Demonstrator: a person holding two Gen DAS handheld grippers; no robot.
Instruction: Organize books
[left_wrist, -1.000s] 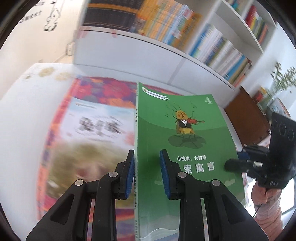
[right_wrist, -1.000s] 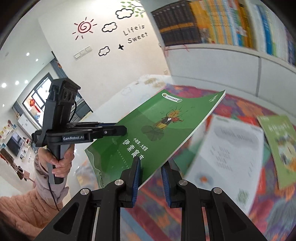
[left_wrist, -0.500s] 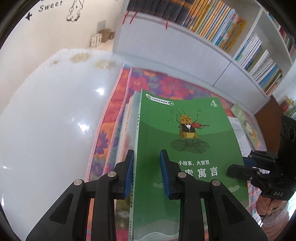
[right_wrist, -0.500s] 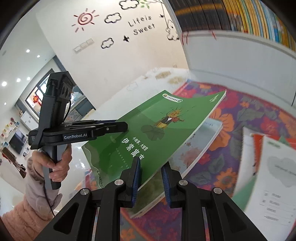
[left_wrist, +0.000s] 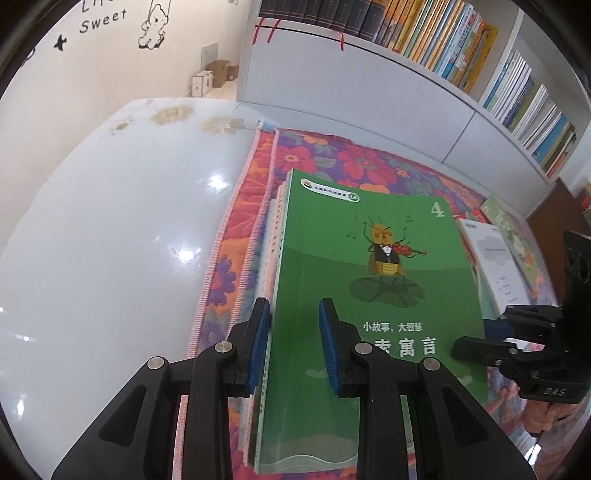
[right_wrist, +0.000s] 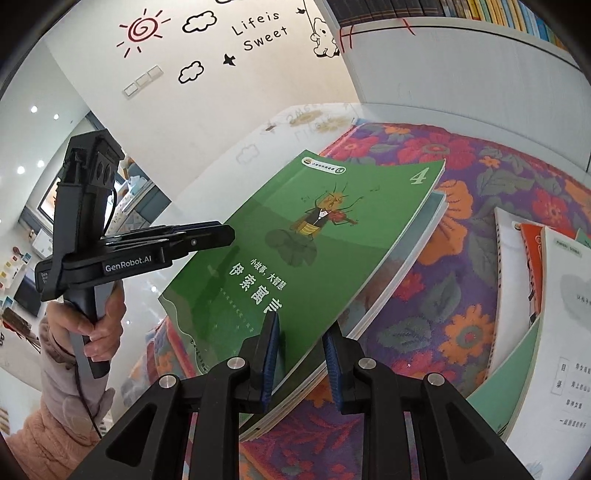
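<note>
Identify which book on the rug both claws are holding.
The green book, numbered 4 with a violin-playing insect on its cover, on top of a stack; the other books lie apart, untouched.

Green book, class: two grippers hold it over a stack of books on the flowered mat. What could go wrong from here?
1. The right gripper's jaws are opening with the green book's edge between them. That side may drop while the left gripper clamps the spine side, twisting the cover.
2. The book lies skewed over the stack, so it may land misaligned or slide off.
</note>
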